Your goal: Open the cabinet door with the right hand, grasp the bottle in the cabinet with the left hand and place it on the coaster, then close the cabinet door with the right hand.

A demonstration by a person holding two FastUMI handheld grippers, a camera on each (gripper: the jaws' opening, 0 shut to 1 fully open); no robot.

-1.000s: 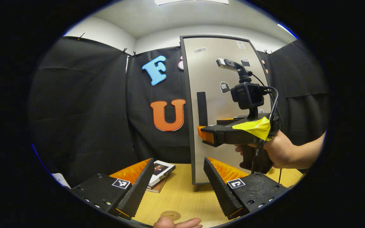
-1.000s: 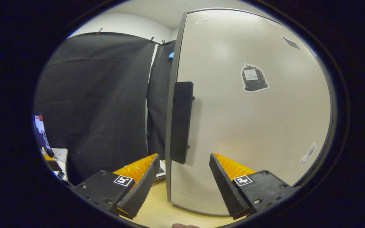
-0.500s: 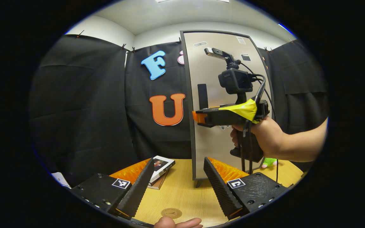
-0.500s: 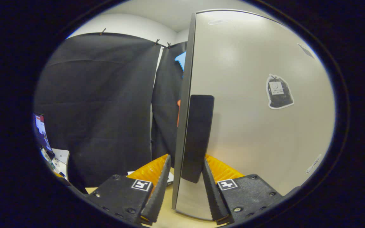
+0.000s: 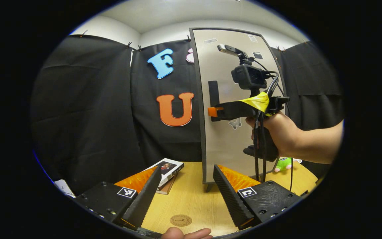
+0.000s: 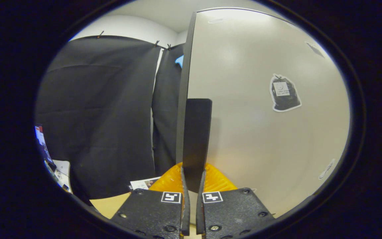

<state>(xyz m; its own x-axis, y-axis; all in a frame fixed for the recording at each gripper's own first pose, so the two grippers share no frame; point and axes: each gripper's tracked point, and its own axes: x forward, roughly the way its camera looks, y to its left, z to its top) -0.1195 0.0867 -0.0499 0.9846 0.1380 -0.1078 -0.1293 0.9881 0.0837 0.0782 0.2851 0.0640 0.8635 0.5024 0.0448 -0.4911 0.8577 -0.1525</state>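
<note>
Right gripper view: right tongs (image 6: 191, 202) clamp door handle (image 6: 196, 139); left tongs (image 5: 186, 196) wide.

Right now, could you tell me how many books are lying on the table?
2: a stack left of the cabinet door, the white-covered book atop a brown book. Others may be hidden.

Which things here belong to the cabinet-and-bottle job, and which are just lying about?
Job:
- tall grey cabinet door
- black vertical door handle, clamped by right gripper
- round brown coaster
- left gripper, open

Lying about:
- stacked books
- green plush toy
</note>
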